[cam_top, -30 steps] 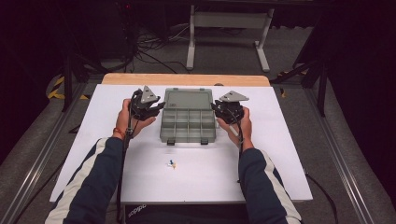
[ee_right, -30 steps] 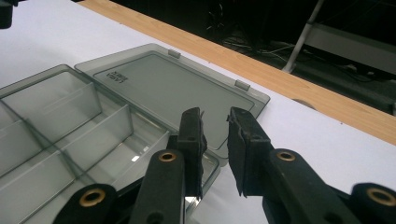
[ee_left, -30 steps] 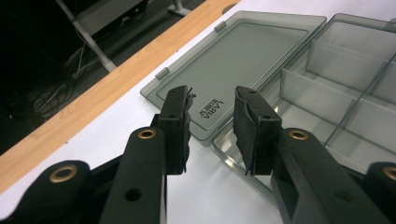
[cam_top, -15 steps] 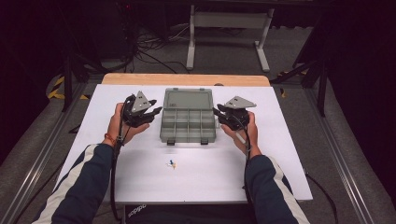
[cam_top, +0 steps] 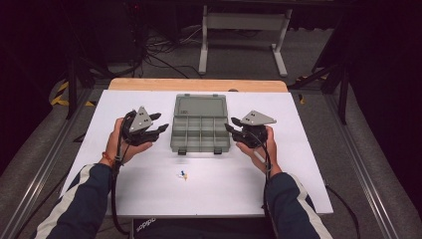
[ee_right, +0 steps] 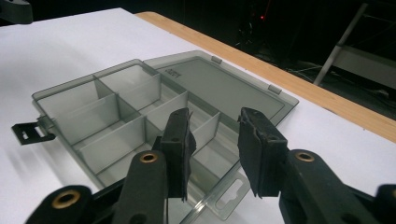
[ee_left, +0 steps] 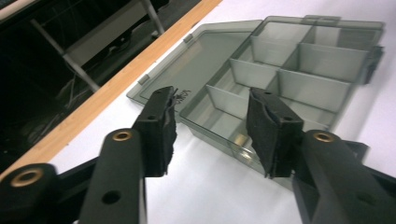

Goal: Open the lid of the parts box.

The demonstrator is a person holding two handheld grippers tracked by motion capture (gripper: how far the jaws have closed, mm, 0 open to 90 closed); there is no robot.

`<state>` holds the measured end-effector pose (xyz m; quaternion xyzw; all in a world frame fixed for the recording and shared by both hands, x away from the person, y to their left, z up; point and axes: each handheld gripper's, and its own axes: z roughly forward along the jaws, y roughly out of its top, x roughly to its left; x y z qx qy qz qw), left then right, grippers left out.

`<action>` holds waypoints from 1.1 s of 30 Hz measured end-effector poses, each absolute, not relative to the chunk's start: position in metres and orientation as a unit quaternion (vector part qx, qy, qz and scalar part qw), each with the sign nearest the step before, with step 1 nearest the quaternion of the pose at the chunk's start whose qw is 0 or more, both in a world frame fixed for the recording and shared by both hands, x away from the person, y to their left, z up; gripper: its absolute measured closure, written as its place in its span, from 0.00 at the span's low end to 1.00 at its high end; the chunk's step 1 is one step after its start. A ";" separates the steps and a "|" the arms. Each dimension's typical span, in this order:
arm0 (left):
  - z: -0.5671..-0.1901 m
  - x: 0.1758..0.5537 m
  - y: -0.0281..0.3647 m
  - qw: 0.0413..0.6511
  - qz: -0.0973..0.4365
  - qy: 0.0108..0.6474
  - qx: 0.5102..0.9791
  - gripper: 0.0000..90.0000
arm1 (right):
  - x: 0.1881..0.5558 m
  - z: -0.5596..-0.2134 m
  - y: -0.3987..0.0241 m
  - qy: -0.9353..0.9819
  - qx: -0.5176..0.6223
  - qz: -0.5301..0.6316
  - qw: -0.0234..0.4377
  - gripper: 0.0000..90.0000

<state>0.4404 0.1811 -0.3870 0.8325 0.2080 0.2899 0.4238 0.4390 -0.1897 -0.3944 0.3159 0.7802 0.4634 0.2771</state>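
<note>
One big white table (cam_top: 149,194) holds everything I work with. In its middle lies the grey compartment box (cam_top: 200,133), and its lid (cam_top: 201,106) is already flipped open and lying flat toward the far edge. All the little compartments I can see look bare, so I think opening is done and filling is left.

My left gripper (cam_top: 158,124) sits just beside the box's left side. My right gripper (cam_top: 230,124) sits just beside its right side. Both have just been opening their jaws, which now stand partly apart with nothing between them.

Smallest of all, a tiny blue and yellow piece (cam_top: 183,175) lies on the table, nearer to me than the box. I guess it goes in next.
</note>
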 end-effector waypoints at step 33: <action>-0.399 0.383 0.213 0.479 0.286 0.202 0.805 0.08 | 0.400 -0.394 -0.179 0.795 0.277 0.456 0.288 0.19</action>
